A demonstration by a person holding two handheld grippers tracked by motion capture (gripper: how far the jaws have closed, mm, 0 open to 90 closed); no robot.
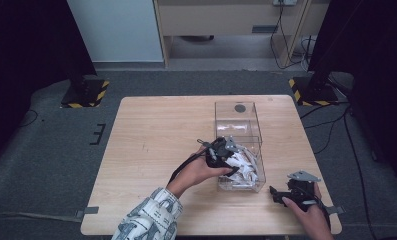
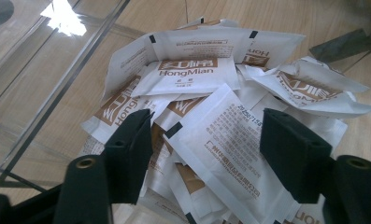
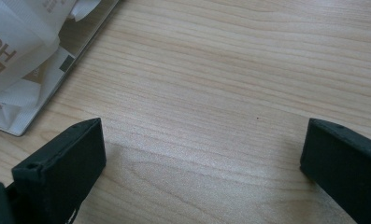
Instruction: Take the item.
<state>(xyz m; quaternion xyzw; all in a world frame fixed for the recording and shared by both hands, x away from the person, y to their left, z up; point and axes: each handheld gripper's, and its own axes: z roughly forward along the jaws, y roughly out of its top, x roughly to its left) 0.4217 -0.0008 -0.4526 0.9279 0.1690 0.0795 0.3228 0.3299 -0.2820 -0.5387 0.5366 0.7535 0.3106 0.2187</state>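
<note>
Where wooden table (image 1: 151, 150) meets grey carpet (image 1: 51, 150), both jaws apart over sachets (image 2: 220, 130).

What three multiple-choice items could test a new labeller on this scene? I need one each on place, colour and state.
1. Where are the sachets?
A. in the clear box
B. on the floor
C. in the right gripper

2. What colour is the sachets' print?
A. green
B. brown
C. blue

3. How are the left gripper's jaws?
A. shut on a sachet
B. open above the pile
C. shut empty

Key: 1 A, box walls surround the pile; 2 B, brown logo on white; 3 B, jaws apart, nothing pinched.
</note>
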